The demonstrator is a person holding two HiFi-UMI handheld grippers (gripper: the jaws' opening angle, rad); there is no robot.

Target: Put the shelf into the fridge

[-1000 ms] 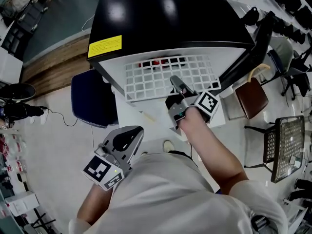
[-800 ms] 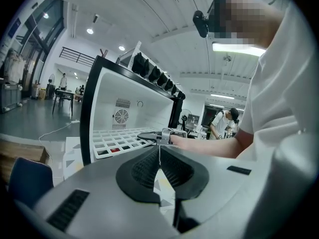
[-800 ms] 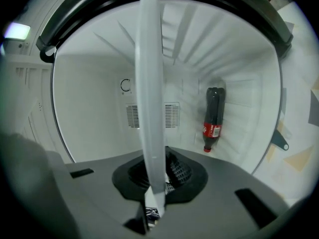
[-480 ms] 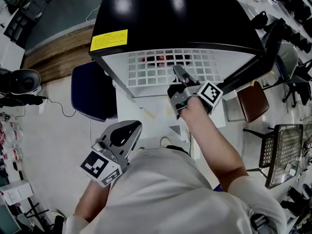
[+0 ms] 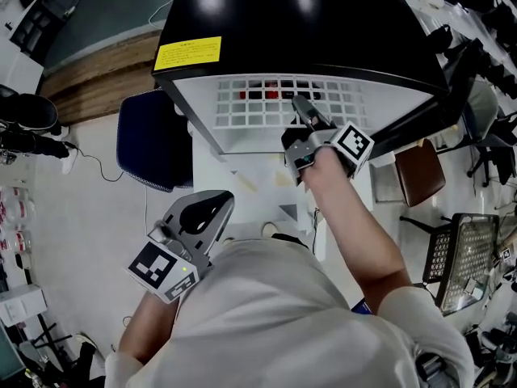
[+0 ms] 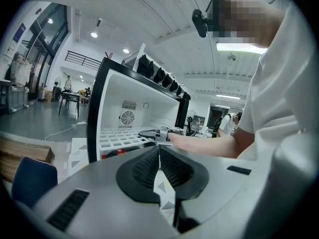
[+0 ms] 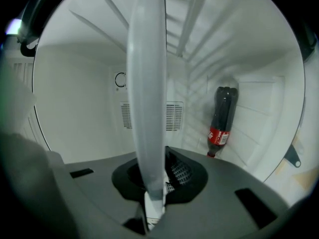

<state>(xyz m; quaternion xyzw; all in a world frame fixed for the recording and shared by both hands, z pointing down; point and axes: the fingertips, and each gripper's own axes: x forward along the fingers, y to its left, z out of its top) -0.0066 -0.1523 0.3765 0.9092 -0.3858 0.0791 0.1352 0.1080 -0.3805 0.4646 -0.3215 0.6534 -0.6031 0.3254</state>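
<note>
R gripper (image 5: 303, 107) is clamping the front edge of the white wire shelf (image 5: 258, 105), which is lying level, mostly inside the fridge (image 5: 299, 23), w/ a cola bottle (image 7: 222, 116) beneath it. L gripper (image 5: 218, 204) is hanging outside the fridge front, jaws pressed together, empty.

A white tabletop (image 5: 234, 172) carries the black box-shaped fridge (image 5: 299, 23). On the fridge's white inner floor lies a dark cola bottle with a red label (image 7: 222, 108) (its red shows through the grid from above). The white wire-grid shelf (image 5: 250, 107) sits level above it, in the fridge's mouth. On the pale floor (image 5: 81, 217) beside the tabletop stands a dark blue chair (image 5: 149, 148).
</note>
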